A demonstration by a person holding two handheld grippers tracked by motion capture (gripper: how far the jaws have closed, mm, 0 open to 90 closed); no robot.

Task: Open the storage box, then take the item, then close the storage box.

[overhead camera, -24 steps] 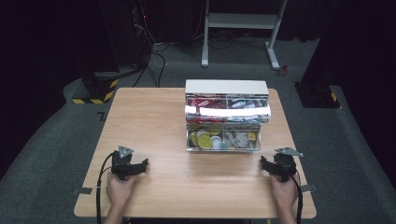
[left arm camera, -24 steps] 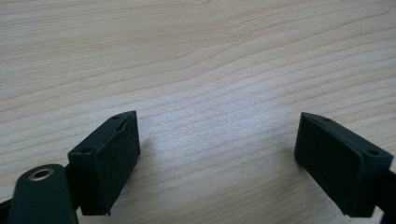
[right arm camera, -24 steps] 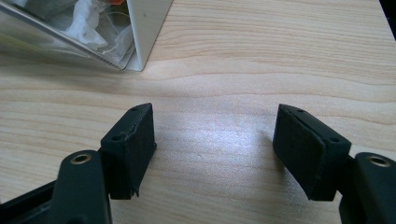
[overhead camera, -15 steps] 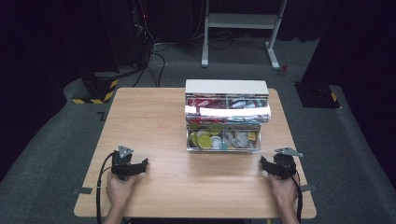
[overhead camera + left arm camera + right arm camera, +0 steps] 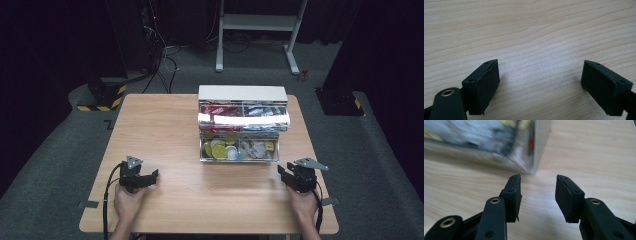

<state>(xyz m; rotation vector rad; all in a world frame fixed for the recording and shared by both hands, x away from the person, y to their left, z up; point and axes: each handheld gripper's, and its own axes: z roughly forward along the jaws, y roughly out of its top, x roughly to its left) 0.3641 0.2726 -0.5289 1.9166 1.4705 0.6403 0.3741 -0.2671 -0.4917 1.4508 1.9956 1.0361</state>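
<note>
Left gripper [image 5: 145, 176]: sitting low on the light wooden surface [image 5: 165, 130], near the person's edge, gripped by the left hand [image 5: 129, 202]. In the left gripper view its fingers [image 5: 482, 86] are spread wide, with bare wood grain between them and nothing pinched.

Right gripper [image 5: 287, 175]: same deal on the other side, held by the right hand [image 5: 304, 207], grey three-cornered plate on top. Fingers [image 5: 513, 195] are parted roughly halfway, gap is empty, not pinching anything.

Box: a clear plastic organiser box with a white lid tilted open [image 5: 243, 125] stands ahead of both sets of fingers, closer to the right pair. In the right gripper view its see-through corner [image 5: 534, 150] sits just beyond the fingertips, slightly off toward the left finger, not touching either one. It's blurry there, so I can't make out the contents from that angle.

Contents: from the high view, the front compartments [image 5: 239, 148] hold yellow and white roundish bits plus some small silvery pieces; the back row has red and silver packets. Too small to say what they are exactly.

Cables: a black cable [image 5: 107, 200] trails back from the left gripper past the hand toward the near edge.

Beyond the surface: a yellow-and-black striped base [image 5: 102, 97] on the grey floor, off past the left fingers.
</note>
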